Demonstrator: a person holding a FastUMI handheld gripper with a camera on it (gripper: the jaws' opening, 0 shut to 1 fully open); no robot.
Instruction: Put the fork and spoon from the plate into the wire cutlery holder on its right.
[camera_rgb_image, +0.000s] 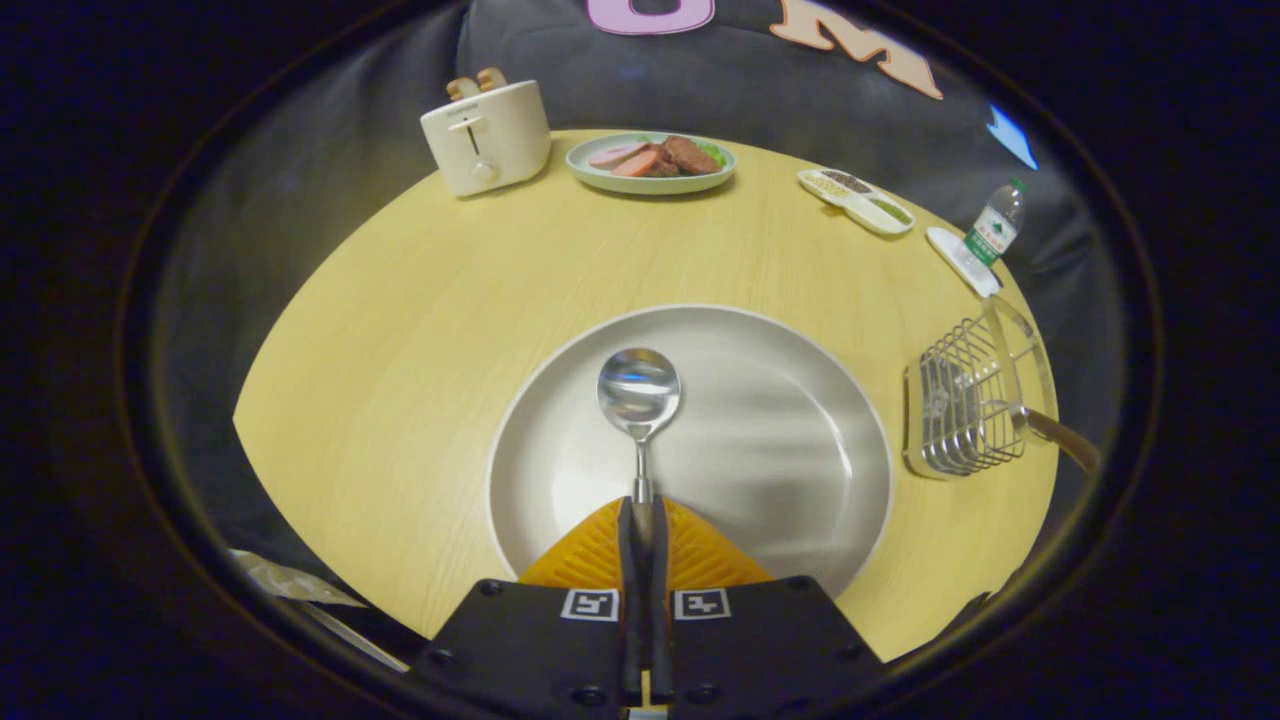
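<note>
The gripper (641, 520) has its jaws clamped on the spoon (639, 400) handle, bowl out over the plate (780, 440). Right of the plate stands the wire cutlery holder (965, 405), a handle (1060, 438) poking out. Bare worktop (420, 320) separates the plate from the toaster (487, 135), food dish (650, 162) and bottle (992, 228).

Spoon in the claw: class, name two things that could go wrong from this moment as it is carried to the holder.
1. The claw pinches the spoon by its thin handle end, with the bowl far ahead over the plate; it might swivel or slip.
2. The wire cutlery holder already has a utensil leaning out, so the spoon could knock it or catch on the wires.
</note>
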